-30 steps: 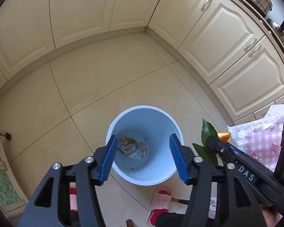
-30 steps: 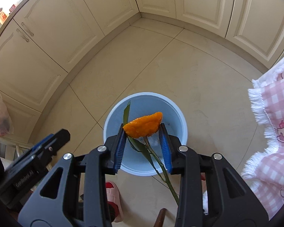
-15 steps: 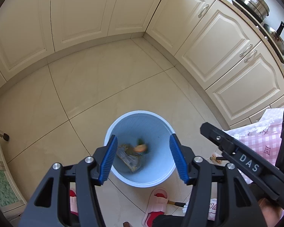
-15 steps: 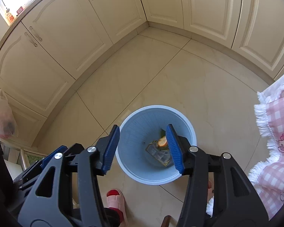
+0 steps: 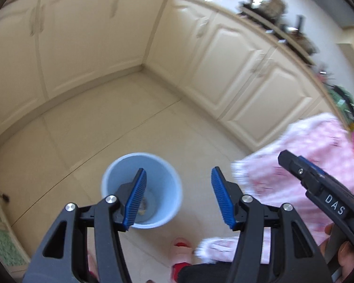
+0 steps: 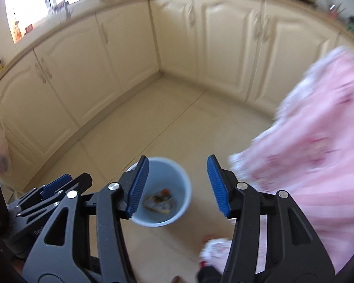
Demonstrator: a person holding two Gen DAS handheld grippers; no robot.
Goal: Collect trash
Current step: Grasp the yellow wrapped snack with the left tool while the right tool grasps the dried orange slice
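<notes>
The left gripper (image 5: 178,195) stood with its ribbed blue pads apart and nothing between them. Below and ahead of it, on the glossy cream floor tiles (image 5: 120,127), sat the round pale-blue plastic bin (image 5: 170,188), smooth-walled and tapering toward its base. To the right of that gripper hung a soft pink checked cloth with a white fringe (image 5: 318,146), blurred.

The right gripper (image 6: 177,184) was likewise released and empty, its rubbery blue pads well apart. Directly beneath its left pad the same bin showed its contents: a crumpled, shiny foil-like wrapper (image 6: 159,204) lying on the bottom, with a small orange scrap (image 6: 164,191) on top of it. So the collected trash lay inside the bin, low and between the right gripper's fingers in that view. The pink cloth filled the space to its right.

Judging from the empty grippers above a bin that already held trash, the step in hand seemed to be clearing away from the drop and seeking the next piece. To do that well, both grippers would best stay wide and clear of the bin's thin rim, which looks light enough to tip, and keep off the loose fringe, which could snag on the ribbed pads. No further trash was visible on the floor; the far worktops were too blurred to read.
</notes>
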